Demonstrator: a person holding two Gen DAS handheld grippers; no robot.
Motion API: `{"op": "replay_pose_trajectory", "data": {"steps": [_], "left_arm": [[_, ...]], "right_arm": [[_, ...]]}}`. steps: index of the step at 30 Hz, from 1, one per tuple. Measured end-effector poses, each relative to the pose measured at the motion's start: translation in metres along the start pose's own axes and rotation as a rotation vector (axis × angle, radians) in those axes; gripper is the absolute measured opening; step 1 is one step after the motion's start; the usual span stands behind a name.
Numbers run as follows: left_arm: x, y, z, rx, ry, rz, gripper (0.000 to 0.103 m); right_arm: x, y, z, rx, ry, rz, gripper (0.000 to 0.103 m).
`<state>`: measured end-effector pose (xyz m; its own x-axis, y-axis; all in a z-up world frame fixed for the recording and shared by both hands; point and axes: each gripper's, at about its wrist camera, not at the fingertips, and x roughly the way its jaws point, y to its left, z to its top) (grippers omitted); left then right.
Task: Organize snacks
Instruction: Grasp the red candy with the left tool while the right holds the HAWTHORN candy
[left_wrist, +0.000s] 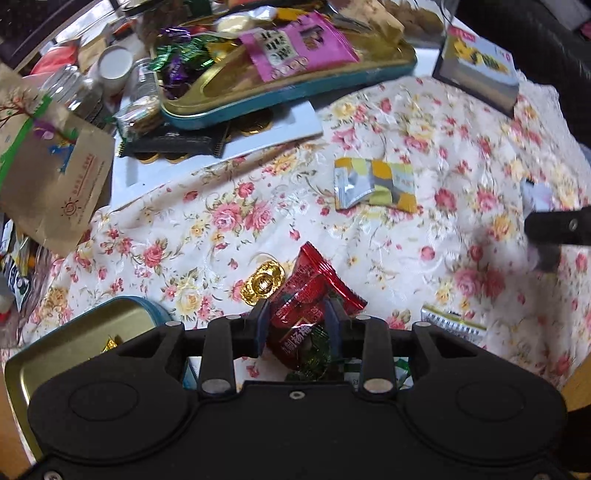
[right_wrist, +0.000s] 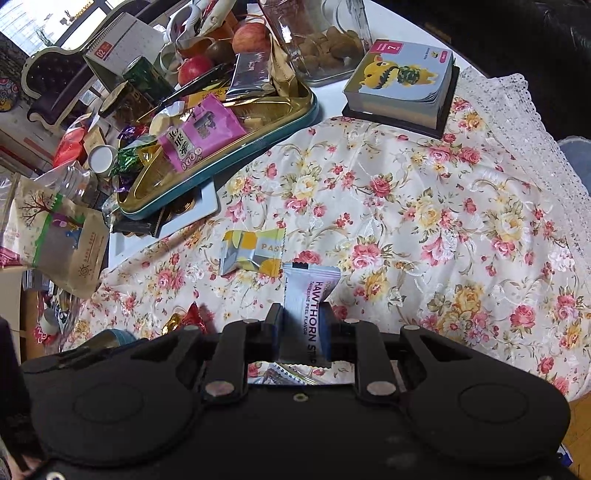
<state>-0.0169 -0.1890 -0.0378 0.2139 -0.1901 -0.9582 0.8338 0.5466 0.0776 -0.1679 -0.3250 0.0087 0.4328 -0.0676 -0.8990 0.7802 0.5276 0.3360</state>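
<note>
A red candy packet (left_wrist: 310, 291) sits between the blue pads of my left gripper (left_wrist: 297, 310), which is shut on it just above the floral cloth (left_wrist: 258, 206). A gold ingot-shaped sweet (left_wrist: 263, 282) lies right beside the left finger. My right gripper (right_wrist: 301, 314) is shut on a white hawthorn strip packet (right_wrist: 308, 288), held up off the cloth. A yellow and grey packet (right_wrist: 255, 253) lies flat on the cloth beyond both grippers. The large gold tin (right_wrist: 258, 147) at the back holds a pink packet (right_wrist: 201, 133) and several wrapped sweets.
A smaller gold tin (left_wrist: 74, 332) stands at the lower left of the left wrist view. A thick picture book (right_wrist: 402, 81) lies at the back right. A brown paper bag (left_wrist: 55, 173), jars, fruit and clutter crowd the left and back. A striped packet (left_wrist: 452, 325) lies near right.
</note>
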Motion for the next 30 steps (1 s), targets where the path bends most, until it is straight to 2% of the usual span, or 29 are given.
{"op": "replay_pose_trajectory", "data": {"steps": [6, 8, 17, 25, 28, 30], "left_arm": [[0.014, -0.01, 0.004, 0.043, -0.016, 0.033, 0.045], [0.019, -0.009, 0.007, 0.033, -0.017, 0.036, 0.057], [0.036, -0.008, 0.01, 0.0, -0.001, 0.018, 0.061], [0.038, -0.025, -0.005, 0.104, 0.017, -0.006, 0.068], [0.043, -0.028, -0.012, 0.132, 0.06, -0.026, 0.069], [0.043, -0.028, -0.016, 0.132, 0.063, -0.043, 0.068]], "right_arm": [[-0.011, -0.003, 0.003, 0.026, -0.018, 0.028, 0.021], [-0.012, -0.003, 0.004, 0.033, -0.02, 0.033, 0.021], [-0.01, 0.001, 0.008, 0.039, -0.015, 0.039, 0.021], [-0.013, 0.003, 0.008, 0.032, -0.021, 0.05, 0.021], [-0.014, 0.0, 0.008, 0.036, -0.023, 0.049, 0.021], [-0.015, -0.001, 0.008, 0.042, -0.024, 0.048, 0.021]]}}
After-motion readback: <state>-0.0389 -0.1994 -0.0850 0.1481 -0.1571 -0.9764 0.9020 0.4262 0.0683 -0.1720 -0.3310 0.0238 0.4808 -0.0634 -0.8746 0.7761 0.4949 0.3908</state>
